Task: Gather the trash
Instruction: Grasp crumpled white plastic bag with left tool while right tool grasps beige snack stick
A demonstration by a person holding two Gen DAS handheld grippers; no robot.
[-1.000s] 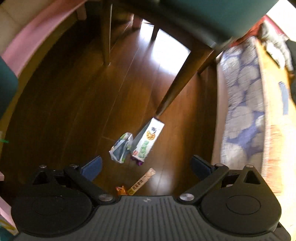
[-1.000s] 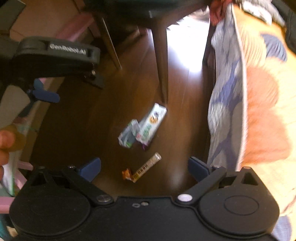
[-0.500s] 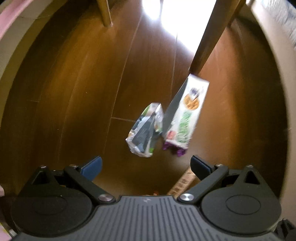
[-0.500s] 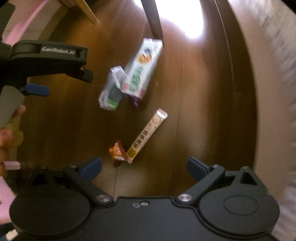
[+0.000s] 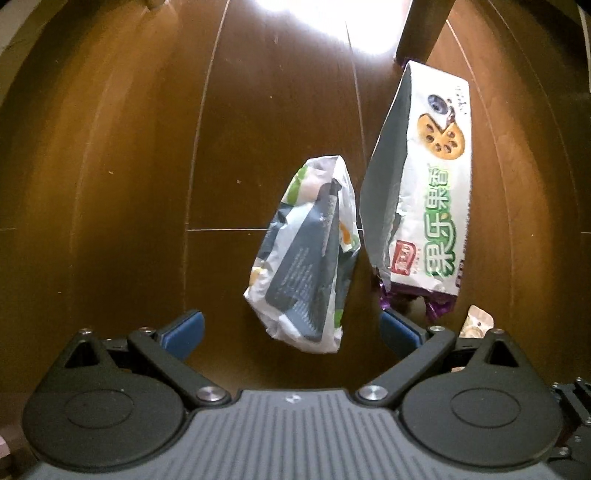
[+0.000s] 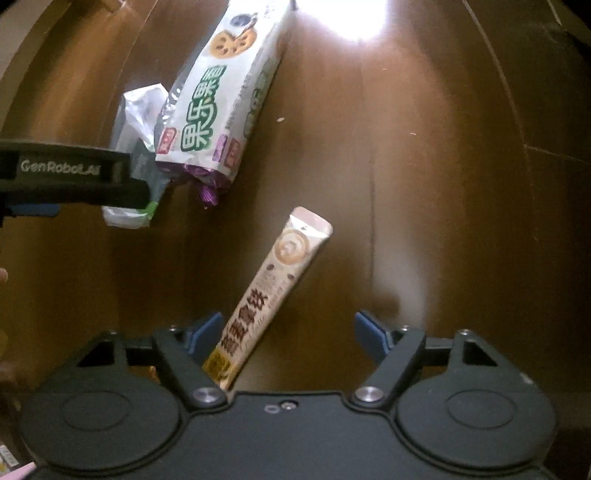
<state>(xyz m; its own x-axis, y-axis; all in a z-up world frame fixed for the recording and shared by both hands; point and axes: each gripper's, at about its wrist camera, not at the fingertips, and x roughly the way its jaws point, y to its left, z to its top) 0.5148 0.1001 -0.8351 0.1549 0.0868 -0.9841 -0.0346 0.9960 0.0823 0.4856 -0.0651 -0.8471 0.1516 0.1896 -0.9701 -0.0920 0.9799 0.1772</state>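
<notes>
— Left wrist view: left hand-held gripper (image 5: 291, 328) spread apart over the crumpled wrapper (image 5: 306, 254) on the floor (image 5: 129, 166).
— Right hand-held gripper (image 6: 288, 332), just been closing, stands apart around the stick packet (image 6: 273, 291).

Glossy dark wood floor (image 5: 147, 184); crinkled shiny plastic wrappers (image 5: 306, 258); matt black tongs (image 6: 288, 328)

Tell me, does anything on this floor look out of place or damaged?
Yes. Three empty food wrappers lie on the wooden floor: a crumpled small packet, a torn-open biscuit wrapper beside a chair leg, and a long coffee sachet.
</notes>
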